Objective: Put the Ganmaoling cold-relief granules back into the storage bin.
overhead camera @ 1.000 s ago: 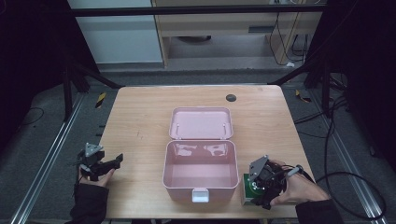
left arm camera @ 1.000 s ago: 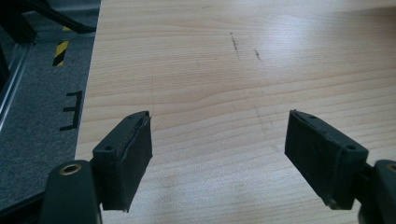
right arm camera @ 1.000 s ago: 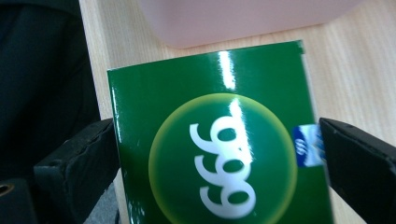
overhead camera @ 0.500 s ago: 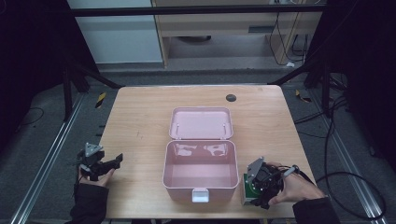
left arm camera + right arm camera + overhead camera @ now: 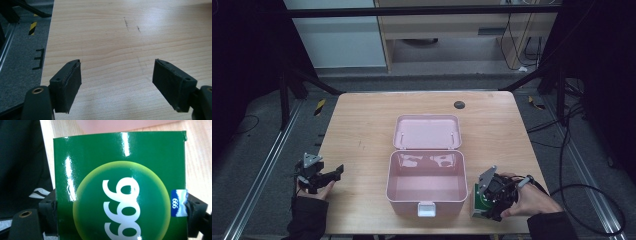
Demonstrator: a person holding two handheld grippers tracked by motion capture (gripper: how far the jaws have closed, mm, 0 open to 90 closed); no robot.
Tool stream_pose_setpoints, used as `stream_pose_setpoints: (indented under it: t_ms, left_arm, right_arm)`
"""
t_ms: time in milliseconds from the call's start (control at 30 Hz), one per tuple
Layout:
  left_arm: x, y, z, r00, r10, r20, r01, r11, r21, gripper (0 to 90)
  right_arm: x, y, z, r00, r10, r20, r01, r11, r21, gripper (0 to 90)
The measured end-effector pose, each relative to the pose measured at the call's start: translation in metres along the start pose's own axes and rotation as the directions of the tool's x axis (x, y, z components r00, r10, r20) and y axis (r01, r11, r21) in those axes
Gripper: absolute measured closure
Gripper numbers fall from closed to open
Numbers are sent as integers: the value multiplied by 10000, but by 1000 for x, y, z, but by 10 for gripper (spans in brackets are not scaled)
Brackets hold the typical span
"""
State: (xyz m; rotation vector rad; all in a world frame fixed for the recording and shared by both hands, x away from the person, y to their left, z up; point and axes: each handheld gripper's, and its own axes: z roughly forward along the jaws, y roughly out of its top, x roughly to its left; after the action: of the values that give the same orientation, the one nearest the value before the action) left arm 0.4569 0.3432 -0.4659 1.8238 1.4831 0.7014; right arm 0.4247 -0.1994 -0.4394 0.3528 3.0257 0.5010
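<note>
The right gripper (image 5: 486, 206), jaws just closing, clamps the green box (image 5: 120, 185); the left gripper (image 5: 117, 85) gapes wide above the surface (image 5: 150, 30).

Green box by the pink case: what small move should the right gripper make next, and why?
Probably a short lift straight up. The right gripper has just been closing its jaws, which now sit against both sides of the green box. The box stands on the table just right of the open pink case, so lifting it clear would let it pass over the rim.

Glossy green carton (image 5: 120, 185), matt wood-grain table (image 5: 362, 125), smooth pink plastic box (image 5: 426, 172).
</note>
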Motion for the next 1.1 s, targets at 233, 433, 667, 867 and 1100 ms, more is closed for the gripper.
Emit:
stream_pose_setpoints:
  t_ms: [233, 433, 667, 867, 1100]
  left_arm:
    - [0, 0, 0, 10000, 10, 0, -10, 10000, 21, 226]
    - [0, 0, 1, 10000, 13, -5, -13, 10000, 55, 226]
    - [0, 0, 1, 10000, 15, 5, -15, 10000, 67, 226]
    - [0, 0, 1, 10000, 28, 1, -28, 10000, 80, 226]
    - [0, 0, 1, 10000, 30, 15, -30, 10000, 53, 226]
  right_arm:
    - [1, -1, -25, 9991, 158, 396, -144, 9992, -364, 159]
    - [0, 0, -50, 9979, 211, 607, -161, 9965, -822, 158]
    - [-3, 7, -76, 9959, 201, 878, -108, 9944, -1049, 158]
    - [-7, 17, -97, 9943, 79, 1062, 22, 9955, -946, 158]
    - [-10, 32, -116, 9920, -25, 1261, 175, 9928, -1186, 158]
